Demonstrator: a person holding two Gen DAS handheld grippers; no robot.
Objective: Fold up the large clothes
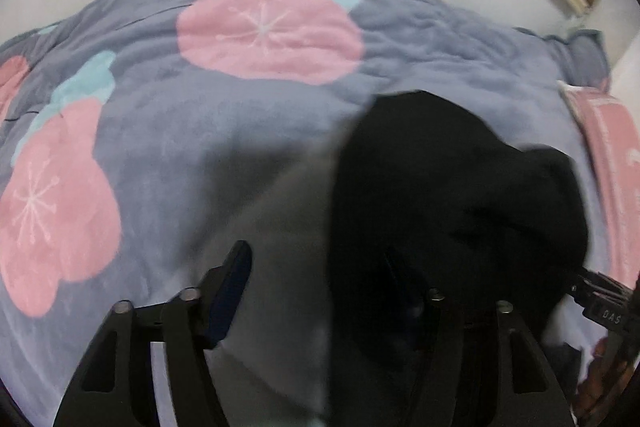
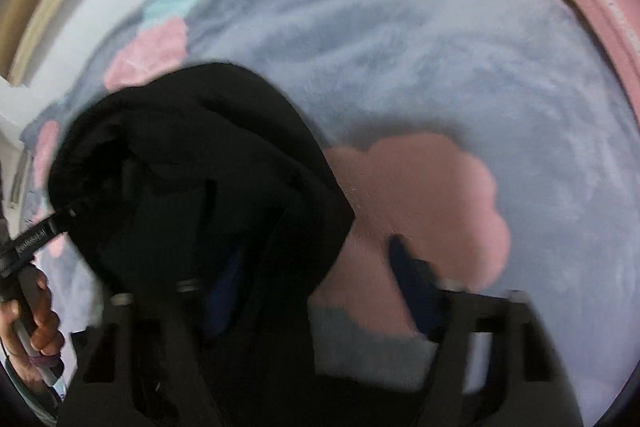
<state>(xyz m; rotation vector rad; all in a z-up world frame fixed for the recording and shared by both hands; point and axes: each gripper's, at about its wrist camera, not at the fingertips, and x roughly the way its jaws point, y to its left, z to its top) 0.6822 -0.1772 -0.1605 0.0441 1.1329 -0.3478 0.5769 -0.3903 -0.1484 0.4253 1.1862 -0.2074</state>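
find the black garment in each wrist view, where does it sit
Left wrist view: the black garment fills the lower right, draped over the right-hand finger of the left gripper.
Right wrist view: it sits left of centre, covering the left-hand finger of the right gripper.
Shared landmark: the grey blanket with pink flowers lies under it in both, with a pink cloth at the right edge.

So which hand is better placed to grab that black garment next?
Nearly even, but right. The right gripper has the black garment draped over one finger and reaching further into its open jaws; the left gripper has less cloth between its fingers.
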